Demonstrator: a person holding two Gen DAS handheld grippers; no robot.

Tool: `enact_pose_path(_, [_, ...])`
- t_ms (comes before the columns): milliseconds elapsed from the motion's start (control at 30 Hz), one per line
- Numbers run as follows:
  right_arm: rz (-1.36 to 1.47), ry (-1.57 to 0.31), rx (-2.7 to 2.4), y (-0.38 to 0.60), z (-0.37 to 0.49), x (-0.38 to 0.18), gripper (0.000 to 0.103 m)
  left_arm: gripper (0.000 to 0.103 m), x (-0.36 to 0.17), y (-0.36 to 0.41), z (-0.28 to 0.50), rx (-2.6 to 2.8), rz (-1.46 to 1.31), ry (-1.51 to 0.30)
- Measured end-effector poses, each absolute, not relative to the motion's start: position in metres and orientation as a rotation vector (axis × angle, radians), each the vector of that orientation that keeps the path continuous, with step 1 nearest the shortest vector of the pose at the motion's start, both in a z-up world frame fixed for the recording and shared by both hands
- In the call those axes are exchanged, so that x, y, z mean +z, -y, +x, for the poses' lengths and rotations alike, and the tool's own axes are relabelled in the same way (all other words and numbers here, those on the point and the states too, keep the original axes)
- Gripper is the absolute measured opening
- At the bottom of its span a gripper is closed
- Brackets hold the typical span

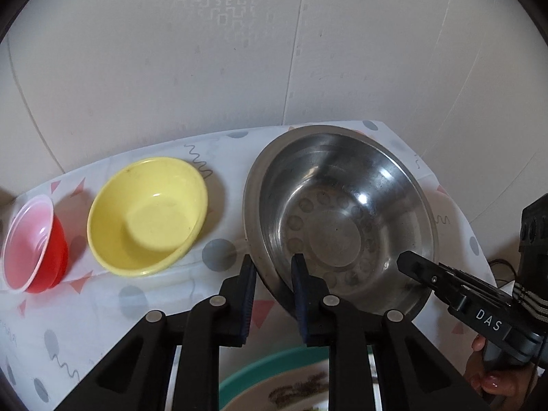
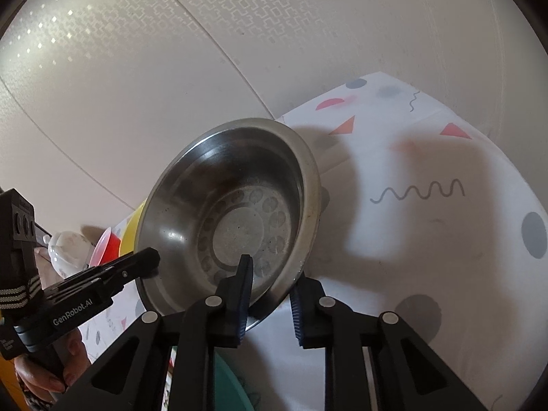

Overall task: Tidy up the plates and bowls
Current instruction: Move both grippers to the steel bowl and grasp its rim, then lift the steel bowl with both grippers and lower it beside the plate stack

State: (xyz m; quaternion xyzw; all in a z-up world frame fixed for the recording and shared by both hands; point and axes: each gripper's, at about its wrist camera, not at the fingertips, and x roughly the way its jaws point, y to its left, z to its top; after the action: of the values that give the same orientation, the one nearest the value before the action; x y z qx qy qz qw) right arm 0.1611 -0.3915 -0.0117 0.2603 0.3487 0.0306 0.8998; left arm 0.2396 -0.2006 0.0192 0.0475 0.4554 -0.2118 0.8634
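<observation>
Here the steel bowl [image 1: 339,219] sits tilted, mouth up and leaning twd the near edge of the table [image 1: 102,308], far rim raised; round, so no long axis. It's at the table's far side, by the wall. Dull grey metal w/ a flat rim, a ring of oval dimples round a flat base, smudgy inside. Left gripper [image 1: 274,274] straddles its near-left rim, one finger inside, one outside, jaws narrow and clamped on the wall. Right gripper [image 2: 270,274] does the same on the near-right rim, also narrow, holding the bowl. No earlier frame, so only that. Just left of it, apart, a yellow bowl [image 1: 147,215], upright; further left, nr the table's left edge, a red bowl [image 1: 51,257] w/ a clear cup [image 1: 25,239] nested in, tipped sideways. A teal plate [image 1: 274,370] lies at the near edge, under the left gripper. Cloth is white w/ dots, triangles, squiggles.
</observation>
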Motion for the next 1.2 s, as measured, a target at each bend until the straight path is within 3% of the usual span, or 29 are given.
enact_pose_path(1200, [0.411,-0.647,0.275,0.272,0.105,0.039,0.020,0.024,0.053,0.052,0.112,-0.266,-0.065,-0.749])
